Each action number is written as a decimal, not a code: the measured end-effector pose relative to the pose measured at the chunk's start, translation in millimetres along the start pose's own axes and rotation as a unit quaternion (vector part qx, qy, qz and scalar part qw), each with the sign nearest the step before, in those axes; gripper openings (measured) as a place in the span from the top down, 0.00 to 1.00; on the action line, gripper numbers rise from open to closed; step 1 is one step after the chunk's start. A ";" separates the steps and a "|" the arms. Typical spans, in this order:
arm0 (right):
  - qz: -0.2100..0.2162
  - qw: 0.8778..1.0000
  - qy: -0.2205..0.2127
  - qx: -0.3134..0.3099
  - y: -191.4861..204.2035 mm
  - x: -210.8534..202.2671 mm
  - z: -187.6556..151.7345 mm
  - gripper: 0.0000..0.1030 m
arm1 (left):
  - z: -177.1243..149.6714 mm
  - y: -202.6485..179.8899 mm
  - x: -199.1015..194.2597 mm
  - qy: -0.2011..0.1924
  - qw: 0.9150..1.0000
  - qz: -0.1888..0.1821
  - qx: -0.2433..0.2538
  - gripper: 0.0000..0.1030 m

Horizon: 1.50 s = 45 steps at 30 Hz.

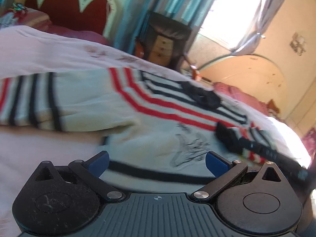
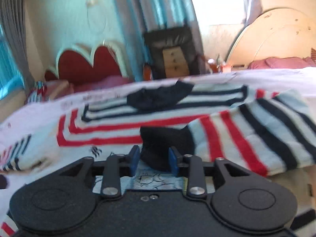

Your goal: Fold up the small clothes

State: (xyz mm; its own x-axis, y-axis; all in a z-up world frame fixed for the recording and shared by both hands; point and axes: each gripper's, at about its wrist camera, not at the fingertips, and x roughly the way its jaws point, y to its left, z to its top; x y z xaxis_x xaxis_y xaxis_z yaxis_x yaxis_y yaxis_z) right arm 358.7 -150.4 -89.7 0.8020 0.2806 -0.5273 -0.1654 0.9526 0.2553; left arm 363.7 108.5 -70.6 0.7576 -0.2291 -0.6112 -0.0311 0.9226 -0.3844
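**Now a striped sweater lies spread on the bed**

Both grippers hover over the sweater (image 1: 158, 106). Left gripper (image 1: 157, 161) stands wide above its hem, holding nothing. Right gripper (image 2: 153, 158) is narrowly parted, the sweater's dark cuff (image 2: 165, 140) between its pads; whether they press it, I cannot tell.

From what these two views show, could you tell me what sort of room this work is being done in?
Most likely a bedroom. The striped sweater lies on a pale bedsheet, a red scalloped headboard stands behind it, and curtains hang by a bright window.
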 end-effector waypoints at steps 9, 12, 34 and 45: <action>-0.066 0.987 -0.034 0.141 -70.3 -64.9 -1.8 0.69 | 14.7 -97.0 127.9 0.091 0.988 -0.126 -0.008 0.48; -0.081 0.983 -0.036 0.160 -88.7 -76.2 -6.6 0.69 | 12.2 -115.3 158.5 0.102 0.988 -0.116 -0.006 0.48; 0.019 0.942 -0.013 0.335 -150.9 -38.5 -13.5 0.56 | 40.1 -22.4 119.8 0.039 0.998 -0.040 -0.005 0.95; -0.011 0.934 0.002 0.358 -174.7 -22.2 -17.7 0.91 | 35.3 -22.5 114.3 0.027 0.998 -0.050 -0.010 0.95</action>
State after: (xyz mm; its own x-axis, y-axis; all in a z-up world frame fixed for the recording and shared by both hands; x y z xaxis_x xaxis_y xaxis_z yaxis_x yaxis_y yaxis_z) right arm 359.6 -321.0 -137.0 0.7982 0.2630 -0.5419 0.2793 0.6355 0.7198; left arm 474.1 72.5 -107.3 0.7216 -0.3367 -0.6050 0.0290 0.8878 -0.4594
